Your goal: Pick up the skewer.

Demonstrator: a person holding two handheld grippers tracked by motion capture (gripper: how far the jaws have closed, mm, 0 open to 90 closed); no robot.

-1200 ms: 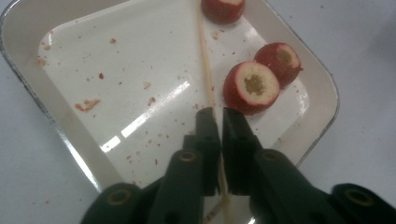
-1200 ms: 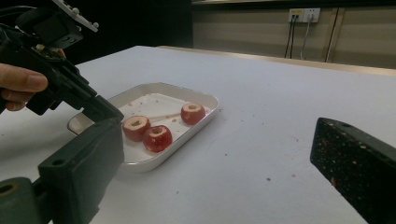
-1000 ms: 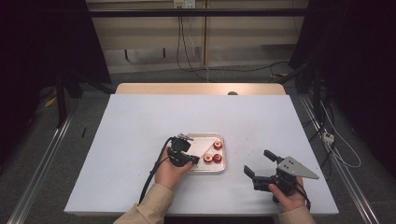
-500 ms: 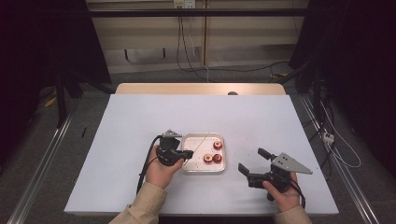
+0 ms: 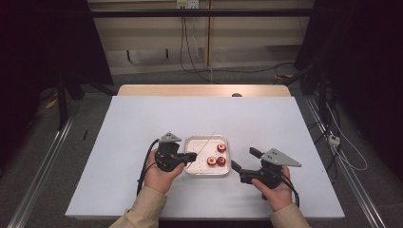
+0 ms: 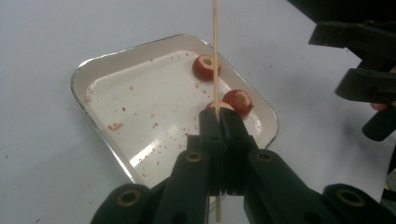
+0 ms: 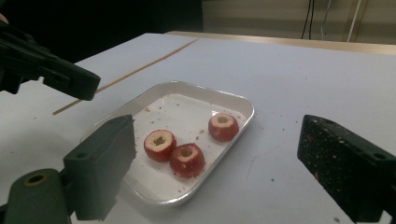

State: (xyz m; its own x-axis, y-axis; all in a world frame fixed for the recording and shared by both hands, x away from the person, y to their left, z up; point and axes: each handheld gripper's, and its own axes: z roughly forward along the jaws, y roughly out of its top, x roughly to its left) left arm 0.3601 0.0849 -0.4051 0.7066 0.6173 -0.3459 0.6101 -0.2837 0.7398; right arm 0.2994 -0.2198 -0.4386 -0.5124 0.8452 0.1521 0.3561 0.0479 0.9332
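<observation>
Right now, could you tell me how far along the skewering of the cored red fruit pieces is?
Done: the left claw is shut on the thin wooden skewer, lifted over the white metal tray. In hand: the right claw, jaws just closing a little with nothing between them, faces the three cored red fruit pieces. Left: all three, still unskewered in the tray.

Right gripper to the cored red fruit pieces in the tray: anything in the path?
Nothing visible. The right gripper, jaws open and just closing a little with nothing between them, faces the three cored red fruit pieces in the shallow white metal tray. The thin wooden skewer, clamped in the left gripper, stands off to the side.
</observation>
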